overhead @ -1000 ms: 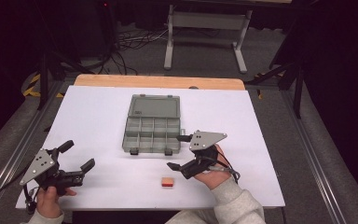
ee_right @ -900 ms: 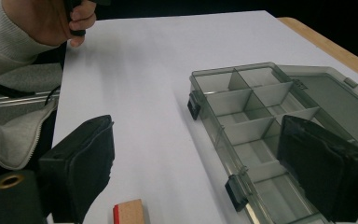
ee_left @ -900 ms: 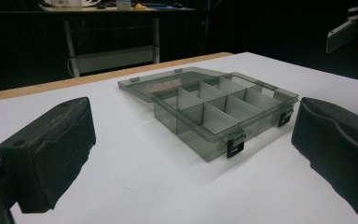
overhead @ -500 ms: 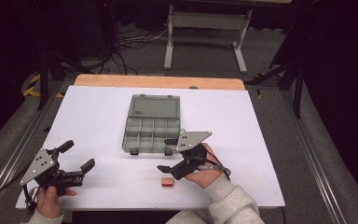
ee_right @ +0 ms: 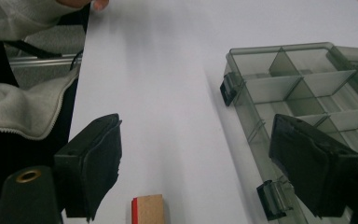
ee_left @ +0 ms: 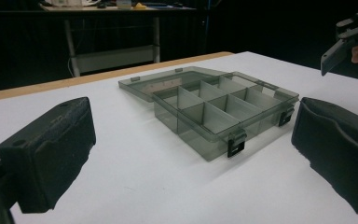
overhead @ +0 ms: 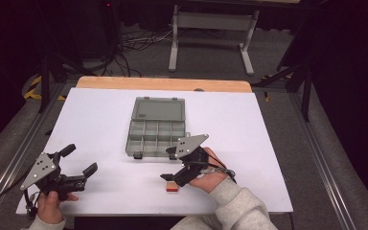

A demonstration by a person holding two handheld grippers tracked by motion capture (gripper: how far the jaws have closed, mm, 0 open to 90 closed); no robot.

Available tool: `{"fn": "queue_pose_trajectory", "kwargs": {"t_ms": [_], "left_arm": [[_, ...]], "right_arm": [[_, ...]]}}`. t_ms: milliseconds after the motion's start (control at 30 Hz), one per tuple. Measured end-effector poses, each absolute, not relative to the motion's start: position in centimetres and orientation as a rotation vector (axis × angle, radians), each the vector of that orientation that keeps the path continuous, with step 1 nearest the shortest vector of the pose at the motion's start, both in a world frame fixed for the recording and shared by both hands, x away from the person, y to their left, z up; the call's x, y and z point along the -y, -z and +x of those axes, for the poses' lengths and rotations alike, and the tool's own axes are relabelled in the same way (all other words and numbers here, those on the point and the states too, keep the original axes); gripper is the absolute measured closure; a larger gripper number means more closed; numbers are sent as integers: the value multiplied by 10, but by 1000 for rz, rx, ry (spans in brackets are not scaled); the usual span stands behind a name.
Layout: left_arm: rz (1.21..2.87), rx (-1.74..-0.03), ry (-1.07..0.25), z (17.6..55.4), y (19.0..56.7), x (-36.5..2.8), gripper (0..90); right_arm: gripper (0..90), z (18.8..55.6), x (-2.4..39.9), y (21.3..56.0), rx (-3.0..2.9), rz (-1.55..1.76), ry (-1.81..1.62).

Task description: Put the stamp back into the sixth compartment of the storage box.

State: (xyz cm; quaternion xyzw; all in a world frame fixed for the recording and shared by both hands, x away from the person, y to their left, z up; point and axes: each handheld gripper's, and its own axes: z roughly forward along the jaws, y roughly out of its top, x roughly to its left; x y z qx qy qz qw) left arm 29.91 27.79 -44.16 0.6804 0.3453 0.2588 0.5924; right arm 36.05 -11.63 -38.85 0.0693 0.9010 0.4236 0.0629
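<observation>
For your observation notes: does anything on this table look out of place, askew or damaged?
Nothing stands out. The organiser box lies open and square, compartments seemingly empty; a small block sits outside it by the right hand-held gripper.

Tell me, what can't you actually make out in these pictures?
- Small block: cut off by the bottom edge in the right gripper view; in the high view the right gripper hides part of it.
- Compartment box: its near right corner sits behind a jaw in the right gripper view.
- Left gripper: its handle is hidden by the person's hand in the high view.
</observation>
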Motion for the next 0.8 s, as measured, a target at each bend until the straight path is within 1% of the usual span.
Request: {"fn": "queue_pose_trajectory", "kwargs": {"t_ms": [233,800], "left_arm": [[1584,-803,-600,299,442,-278,5],[1585,-800,-600,299,442,-277,5]], "right_arm": [[180,361,112,395,-2804,189,-1180],[226,359,104,408,-2939,163,-1021]]}}
